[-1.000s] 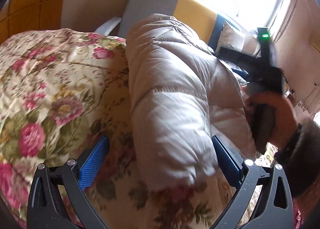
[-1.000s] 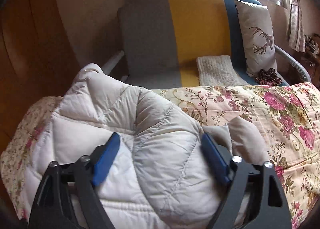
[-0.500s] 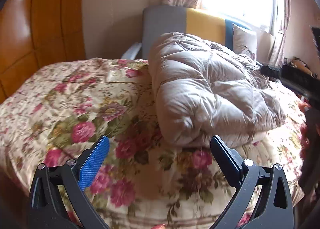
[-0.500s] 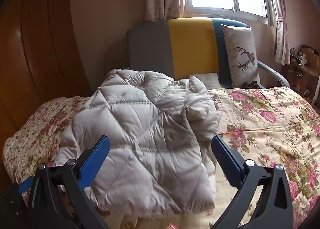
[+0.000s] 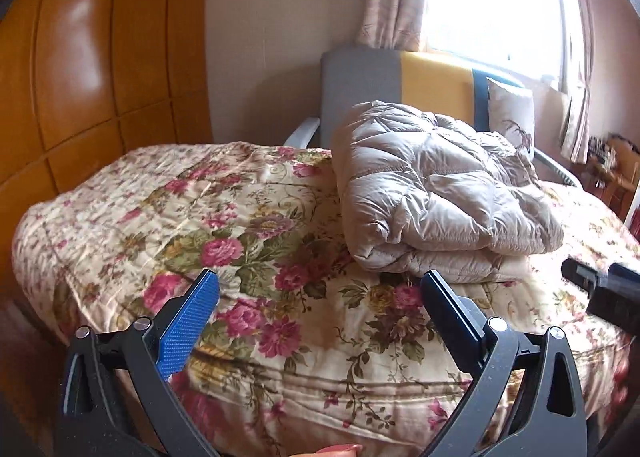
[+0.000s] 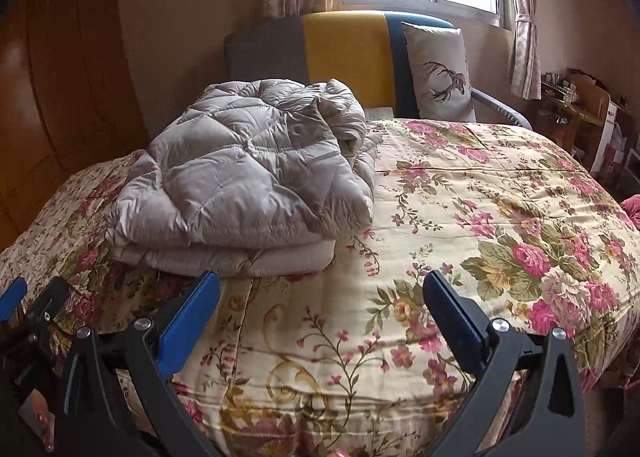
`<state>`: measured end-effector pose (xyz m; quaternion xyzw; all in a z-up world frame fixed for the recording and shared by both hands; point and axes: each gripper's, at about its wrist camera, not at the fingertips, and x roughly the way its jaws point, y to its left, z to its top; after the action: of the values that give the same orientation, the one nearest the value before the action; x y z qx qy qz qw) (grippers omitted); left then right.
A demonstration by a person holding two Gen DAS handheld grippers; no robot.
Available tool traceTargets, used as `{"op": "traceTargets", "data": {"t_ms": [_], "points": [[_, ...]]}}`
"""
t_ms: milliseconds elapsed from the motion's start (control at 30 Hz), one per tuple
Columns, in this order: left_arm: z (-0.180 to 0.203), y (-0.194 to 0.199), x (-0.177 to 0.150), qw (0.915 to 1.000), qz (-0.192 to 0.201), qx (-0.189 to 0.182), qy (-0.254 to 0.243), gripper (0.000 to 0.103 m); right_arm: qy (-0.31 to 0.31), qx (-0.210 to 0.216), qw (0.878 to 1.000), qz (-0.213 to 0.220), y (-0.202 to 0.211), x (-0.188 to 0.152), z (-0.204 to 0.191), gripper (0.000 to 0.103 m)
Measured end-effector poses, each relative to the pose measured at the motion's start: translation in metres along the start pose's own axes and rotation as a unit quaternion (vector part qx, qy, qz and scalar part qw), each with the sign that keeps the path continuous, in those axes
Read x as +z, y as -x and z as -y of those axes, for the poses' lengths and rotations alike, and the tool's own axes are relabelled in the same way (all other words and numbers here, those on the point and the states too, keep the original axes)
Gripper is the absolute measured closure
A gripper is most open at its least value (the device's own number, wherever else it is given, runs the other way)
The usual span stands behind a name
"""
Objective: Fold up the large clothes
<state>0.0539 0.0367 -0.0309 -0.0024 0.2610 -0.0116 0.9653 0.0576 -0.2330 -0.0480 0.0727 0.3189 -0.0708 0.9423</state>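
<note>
Lying folded on floral bedspread (image 5: pixel 224 217), puffy jacket (image 5: pixel 432 193) at 1 o'clock; underside hidden. Left gripper (image 5: pixel 320 297) and right gripper (image 6: pixel 320 297) spread wide, empty. Behind: sofa (image 6: pixel 340 45), deer cushion (image 6: pixel 440 73).

Both tools backed off the jacket (image 5: pixel 436 193), now lying folded

Left tool (image 5: pixel 319 299) and right tool (image 6: pixel 321 299) both gape wide, side by side, gripping nothing

We see the folded quilted jacket (image 6: pixel 244 177) at ten o'clock on the floral bedspread (image 6: pixel 460 217); our right gripper (image 6: pixel 320 301) gapes empty.
</note>
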Motion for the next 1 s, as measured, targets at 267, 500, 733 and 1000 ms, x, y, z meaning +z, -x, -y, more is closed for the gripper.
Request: {"op": "traceTargets", "data": {"t_ms": [267, 500, 733, 1000], "points": [[-0.008, 0.011, -0.003, 0.9998, 0.002, 0.014, 0.011, 0.003, 0.007, -0.017, 1.000, 0.012, 0.022, -0.016, -0.008, 0.002], [-0.004, 0.018, -0.008, 1.0000, 0.000, 0.009, 0.001, 0.003, 0.012, -0.013, 1.000, 0.011, 0.029, -0.019, -0.015, 0.002], [0.001, 0.023, -0.010, 0.9999, 0.004, 0.001, -0.010, 0.003, 0.025, -0.012, 0.999, 0.019, 0.034, -0.018, -0.021, 0.002], [-0.001, 0.022, -0.010, 1.0000, 0.002, 0.000, -0.006, 0.003, 0.022, -0.008, 1.000, 0.017, 0.033, -0.018, -0.021, 0.002]]}}
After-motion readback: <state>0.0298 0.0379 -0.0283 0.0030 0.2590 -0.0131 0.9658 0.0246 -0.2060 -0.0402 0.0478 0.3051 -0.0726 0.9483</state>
